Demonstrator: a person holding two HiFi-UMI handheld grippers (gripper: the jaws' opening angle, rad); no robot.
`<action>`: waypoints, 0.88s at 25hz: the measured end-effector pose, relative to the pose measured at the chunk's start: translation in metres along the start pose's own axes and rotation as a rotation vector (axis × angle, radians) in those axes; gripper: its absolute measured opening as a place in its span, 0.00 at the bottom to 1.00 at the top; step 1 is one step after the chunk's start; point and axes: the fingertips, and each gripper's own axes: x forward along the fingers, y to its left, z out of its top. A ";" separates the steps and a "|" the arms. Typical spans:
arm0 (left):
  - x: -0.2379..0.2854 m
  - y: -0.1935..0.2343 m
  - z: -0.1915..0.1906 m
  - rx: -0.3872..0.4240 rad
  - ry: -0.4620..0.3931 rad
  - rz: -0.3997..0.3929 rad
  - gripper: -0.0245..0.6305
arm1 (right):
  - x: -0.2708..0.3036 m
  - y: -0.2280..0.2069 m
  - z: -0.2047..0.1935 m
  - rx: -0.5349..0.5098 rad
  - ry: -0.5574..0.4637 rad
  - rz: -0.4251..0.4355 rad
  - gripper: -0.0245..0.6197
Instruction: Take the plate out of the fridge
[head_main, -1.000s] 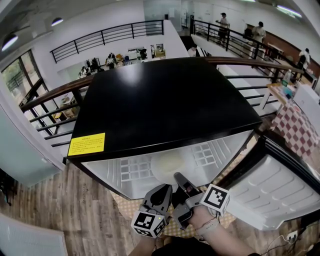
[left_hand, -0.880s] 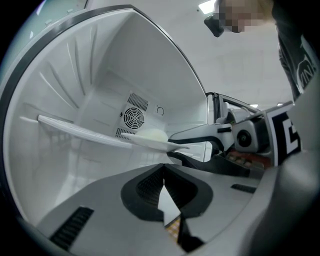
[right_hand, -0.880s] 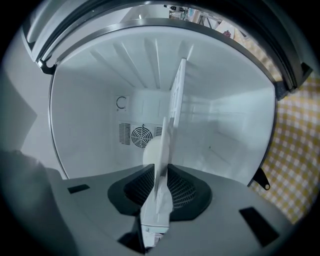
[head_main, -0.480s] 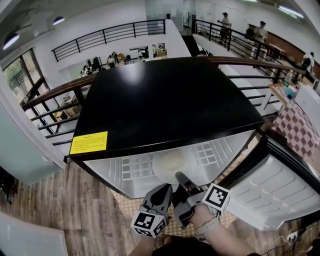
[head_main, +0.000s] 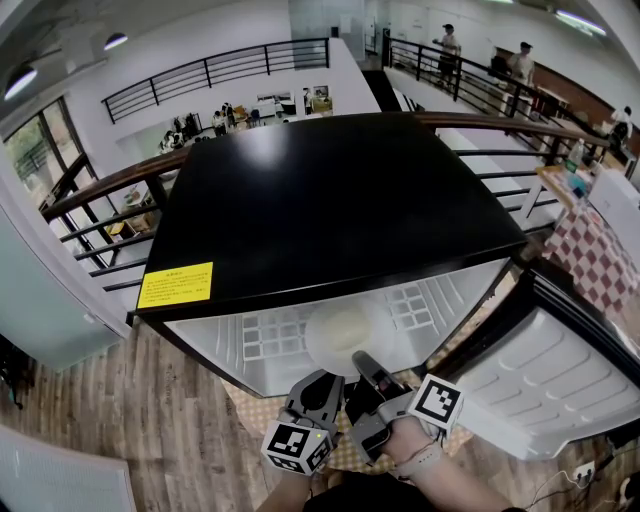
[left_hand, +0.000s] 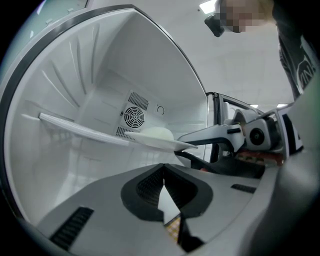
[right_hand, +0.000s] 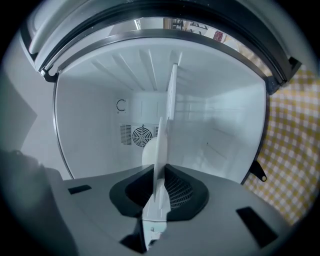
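pinching the round white plate's (head_main: 338, 328) near rim in the right gripper (head_main: 358, 360) at the white shelf's (head_main: 262, 338) front edge; left gripper (head_main: 328, 378) closed, empty; not yet out of the open black-topped fridge (head_main: 330, 200).

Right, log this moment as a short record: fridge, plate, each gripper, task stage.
fridge: black-topped fridge, door swung open to its right
plate: white plate, level over the inner shelf, near rim at the front
right gripper: right gripper shut on the plate's near rim
left gripper: left gripper with jaws together, nothing between them, beside the right one in front of the opening
task stage: plate gripped, not yet out
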 end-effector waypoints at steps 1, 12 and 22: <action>0.000 0.000 0.000 0.001 0.001 -0.001 0.05 | 0.001 0.000 0.000 -0.005 0.000 0.001 0.14; -0.004 0.002 -0.002 0.004 0.008 0.000 0.05 | 0.012 -0.004 0.005 -0.018 -0.015 -0.013 0.14; -0.008 0.005 -0.005 0.002 0.016 0.008 0.05 | 0.021 -0.006 0.007 0.003 -0.027 -0.025 0.14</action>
